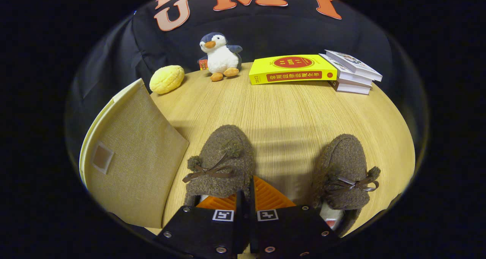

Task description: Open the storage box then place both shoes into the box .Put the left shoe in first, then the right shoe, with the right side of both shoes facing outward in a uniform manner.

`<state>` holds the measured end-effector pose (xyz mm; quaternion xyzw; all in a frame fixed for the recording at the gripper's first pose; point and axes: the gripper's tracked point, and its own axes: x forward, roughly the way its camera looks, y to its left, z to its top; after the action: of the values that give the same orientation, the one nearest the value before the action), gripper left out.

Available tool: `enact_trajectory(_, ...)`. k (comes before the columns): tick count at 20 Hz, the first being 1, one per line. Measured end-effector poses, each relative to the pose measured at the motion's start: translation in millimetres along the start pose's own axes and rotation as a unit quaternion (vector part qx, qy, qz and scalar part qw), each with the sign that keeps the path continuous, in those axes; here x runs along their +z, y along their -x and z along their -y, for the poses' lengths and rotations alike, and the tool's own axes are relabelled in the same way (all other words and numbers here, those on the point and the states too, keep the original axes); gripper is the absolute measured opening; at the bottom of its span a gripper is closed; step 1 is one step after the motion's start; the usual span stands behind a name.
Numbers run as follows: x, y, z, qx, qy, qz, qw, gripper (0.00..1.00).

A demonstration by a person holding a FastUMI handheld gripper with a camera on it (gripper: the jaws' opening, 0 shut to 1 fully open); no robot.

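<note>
With the fingers (246, 198) pressed together by the left shoe (222, 164), the storage box (133, 156) at frame left must be opened first.

Two fuzzy brown slippers (228, 162) with brown ribbon bows, a beige woven fabric storage box (133, 164), a pale wood-grain tabletop (288, 111), a bright yellow book (292, 69) with red label.

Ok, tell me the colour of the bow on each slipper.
Dark brown ribbon bows on fuzzy brown slippers, clearest in the gripper view, ahead of the closed gripper.
</note>
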<state>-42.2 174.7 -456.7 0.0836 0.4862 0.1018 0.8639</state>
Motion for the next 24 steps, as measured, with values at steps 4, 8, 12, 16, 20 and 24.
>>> enact_trajectory(4, 13, 30, -7, -0.009, 0.000, 0.006, 1.000, 0.08)
enact_trajectory(8, 39, 73, -23, -0.002, -0.022, 0.023, 0.999, 0.08)
enact_trajectory(12, 73, 112, -53, 0.012, -0.024, 0.055, 0.998, 0.08)
enact_trajectory(16, 104, 137, -96, 0.028, 0.001, 0.073, 0.997, 0.08)
enact_trajectory(20, 112, 136, -155, 0.060, 0.023, 0.060, 0.996, 0.08)
enact_trajectory(24, 97, 113, -198, 0.057, 0.041, 0.026, 0.997, 0.08)
